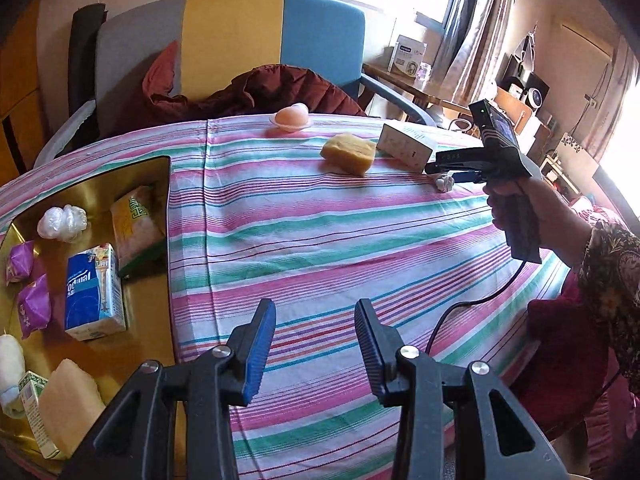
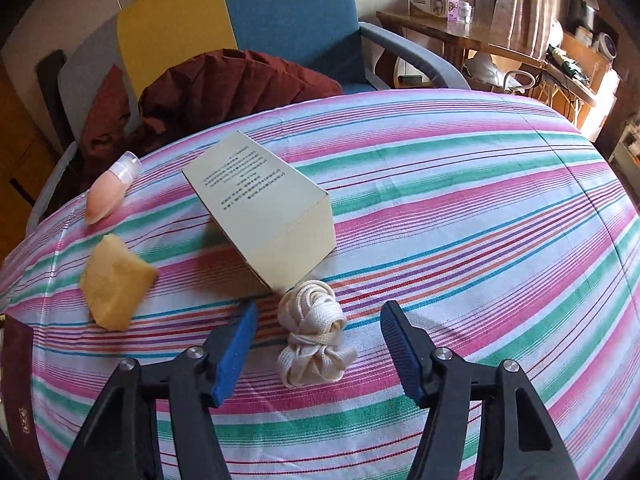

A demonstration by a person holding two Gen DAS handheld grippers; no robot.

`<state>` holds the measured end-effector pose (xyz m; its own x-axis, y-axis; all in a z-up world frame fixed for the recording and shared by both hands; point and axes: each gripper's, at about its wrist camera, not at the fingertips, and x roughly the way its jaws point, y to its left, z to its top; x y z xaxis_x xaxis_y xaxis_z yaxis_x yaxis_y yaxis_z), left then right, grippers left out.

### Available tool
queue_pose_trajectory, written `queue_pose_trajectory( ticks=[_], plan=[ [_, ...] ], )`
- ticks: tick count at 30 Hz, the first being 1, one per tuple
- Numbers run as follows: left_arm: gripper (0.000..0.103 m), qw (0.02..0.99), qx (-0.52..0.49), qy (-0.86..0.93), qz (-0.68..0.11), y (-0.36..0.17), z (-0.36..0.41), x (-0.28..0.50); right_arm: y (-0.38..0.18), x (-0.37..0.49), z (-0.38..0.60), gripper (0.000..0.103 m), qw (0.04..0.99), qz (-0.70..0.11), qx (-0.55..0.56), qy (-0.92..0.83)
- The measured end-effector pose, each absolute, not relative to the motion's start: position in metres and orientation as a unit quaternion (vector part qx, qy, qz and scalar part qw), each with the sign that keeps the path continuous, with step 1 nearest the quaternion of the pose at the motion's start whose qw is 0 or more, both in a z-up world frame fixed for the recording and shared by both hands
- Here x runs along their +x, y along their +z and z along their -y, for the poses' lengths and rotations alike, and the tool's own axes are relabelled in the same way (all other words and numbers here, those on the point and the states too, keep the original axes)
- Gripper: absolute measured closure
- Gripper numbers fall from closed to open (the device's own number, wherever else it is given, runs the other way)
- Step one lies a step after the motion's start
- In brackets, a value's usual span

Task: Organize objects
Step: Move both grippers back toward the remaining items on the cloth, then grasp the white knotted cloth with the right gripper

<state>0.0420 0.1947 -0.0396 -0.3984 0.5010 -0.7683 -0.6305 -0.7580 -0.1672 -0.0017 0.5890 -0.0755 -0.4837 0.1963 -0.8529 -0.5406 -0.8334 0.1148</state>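
1. A blue and white carton (image 1: 93, 292) in the gold tray (image 1: 156, 168) is showing a large word upside down, too distorted to read reliably.
2. The cream box (image 2: 264, 208) is carrying small printed lines, too tiny to read.

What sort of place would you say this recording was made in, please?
Most likely a lived-in home room: a round table under a pink, green and white striped cloth, a grey, yellow and blue upholstered armchair with a dark red quilted jacket on it, and beige curtains by a window.
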Motion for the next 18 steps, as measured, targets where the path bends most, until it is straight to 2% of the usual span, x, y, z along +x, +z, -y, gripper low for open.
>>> queue_pose_trajectory(
  ticks=[5, 7, 15, 18],
  plan=[
    [0.062, 0.347, -0.435, 0.827, -0.081, -0.043, -0.214, 0.038, -0.082, -0.002, -0.59, 0.059, 0.221, -0.185, -0.475, 0.832],
    [0.062, 0.349, -0.439, 0.824, -0.079, -0.044, -0.221, 0.035, -0.082, -0.001, -0.587, 0.069, 0.224, -0.18, -0.478, 0.83],
    [0.062, 0.349, -0.461, 0.812, -0.077, -0.048, -0.256, 0.008, -0.079, 0.001, -0.572, 0.072, 0.2, -0.172, -0.499, 0.826],
    [0.057, 0.346, -0.475, 0.806, -0.079, -0.055, -0.273, -0.009, -0.079, 0.005, -0.57, 0.072, 0.184, -0.197, -0.5, 0.823]
  ],
)
